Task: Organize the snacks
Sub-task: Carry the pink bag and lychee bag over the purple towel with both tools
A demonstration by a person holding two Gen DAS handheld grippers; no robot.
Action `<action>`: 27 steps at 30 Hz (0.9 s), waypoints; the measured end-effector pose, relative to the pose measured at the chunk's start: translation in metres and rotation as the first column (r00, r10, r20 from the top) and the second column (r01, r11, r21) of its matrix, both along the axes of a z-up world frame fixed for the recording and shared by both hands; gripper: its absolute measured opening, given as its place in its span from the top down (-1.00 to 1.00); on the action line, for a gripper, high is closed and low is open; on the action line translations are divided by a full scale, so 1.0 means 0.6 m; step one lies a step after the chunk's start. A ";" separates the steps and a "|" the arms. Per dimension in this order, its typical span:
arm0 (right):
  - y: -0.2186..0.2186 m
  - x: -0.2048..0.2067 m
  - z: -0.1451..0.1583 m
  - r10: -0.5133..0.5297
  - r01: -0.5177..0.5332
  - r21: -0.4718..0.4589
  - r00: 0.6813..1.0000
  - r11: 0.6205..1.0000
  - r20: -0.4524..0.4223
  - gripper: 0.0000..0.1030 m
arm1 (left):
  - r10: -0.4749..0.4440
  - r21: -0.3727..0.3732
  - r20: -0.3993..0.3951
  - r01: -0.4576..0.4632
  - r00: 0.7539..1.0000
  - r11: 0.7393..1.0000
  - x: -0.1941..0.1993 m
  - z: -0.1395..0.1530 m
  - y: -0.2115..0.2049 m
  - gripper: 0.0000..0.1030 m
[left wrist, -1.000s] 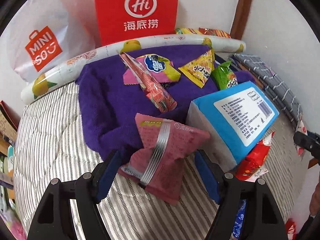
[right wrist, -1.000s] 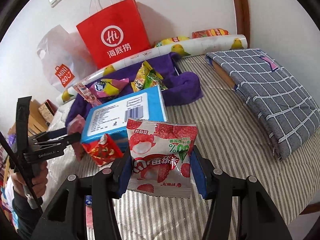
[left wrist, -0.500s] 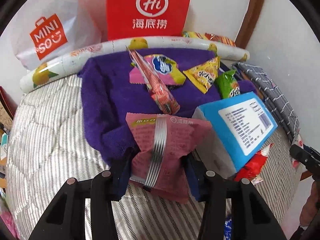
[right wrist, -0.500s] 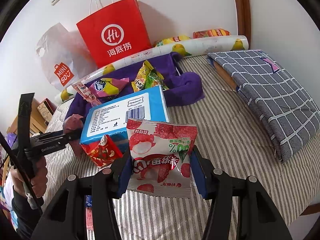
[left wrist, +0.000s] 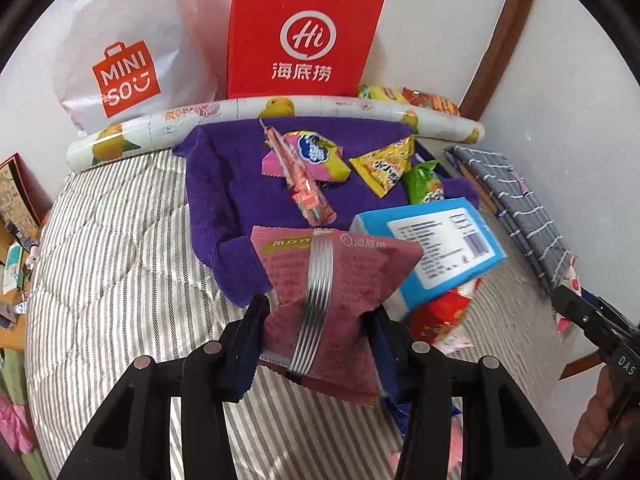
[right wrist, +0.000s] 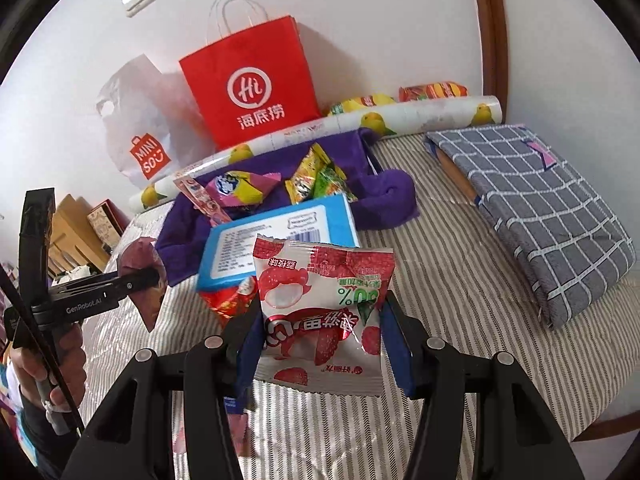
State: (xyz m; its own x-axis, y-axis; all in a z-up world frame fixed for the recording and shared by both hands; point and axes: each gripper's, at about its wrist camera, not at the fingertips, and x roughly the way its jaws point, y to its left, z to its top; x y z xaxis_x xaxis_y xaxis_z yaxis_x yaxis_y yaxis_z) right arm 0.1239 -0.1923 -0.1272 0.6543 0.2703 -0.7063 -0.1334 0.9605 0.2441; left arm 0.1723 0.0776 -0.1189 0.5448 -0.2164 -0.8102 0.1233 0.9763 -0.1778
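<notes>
Item, near: left gripper [left wrist: 316,344] clamped on a mauve snack packet [left wrist: 332,300]; right gripper [right wrist: 322,344] clamped on a lychee packet [right wrist: 324,312] (both held clear above the striped bedcover [right wrist: 460,288]). Middle, 12 o'clock: blue box [right wrist: 276,236], with a red packet [right wrist: 230,304] at its near edge. Far: loose snacks on purple towel [left wrist: 236,184], bounded by patterned roll [left wrist: 360,110]. Open cover at 9 o'clock in the left view.
</notes>
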 end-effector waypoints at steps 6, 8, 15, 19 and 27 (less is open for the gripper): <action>0.008 -0.013 0.029 0.015 -0.015 -0.001 0.999 1.000 0.037 -0.04 | -0.009 0.006 0.019 0.009 1.000 1.000 -0.009 0.029 -0.012 0.10; 0.008 -0.016 0.039 0.017 -0.017 -0.001 0.998 1.000 0.052 -0.04 | -0.016 -0.005 0.022 0.016 1.000 1.000 -0.009 0.038 -0.015 0.10; 0.003 -0.023 0.058 0.014 -0.014 -0.001 0.997 1.000 0.080 -0.04 | -0.027 -0.011 0.038 0.028 0.999 1.000 -0.010 0.057 -0.026 0.10; -0.002 -0.021 0.056 0.009 -0.009 0.002 0.997 1.000 0.075 -0.04 | -0.034 -0.017 0.034 0.035 0.999 0.999 -0.010 0.057 -0.030 0.10; -0.007 -0.009 0.048 0.001 -0.002 0.011 0.999 1.000 0.054 -0.04 | -0.019 -0.045 0.018 0.019 1.000 0.999 -0.002 0.057 -0.023 0.10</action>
State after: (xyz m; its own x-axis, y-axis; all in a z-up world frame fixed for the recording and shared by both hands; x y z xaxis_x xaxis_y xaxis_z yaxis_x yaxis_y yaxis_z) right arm 0.1187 -0.1963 -0.0986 0.6912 0.2789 -0.6667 -0.1480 0.9576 0.2471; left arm 0.1713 0.0639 -0.0848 0.5542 -0.2626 -0.7899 0.1451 0.9649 -0.2189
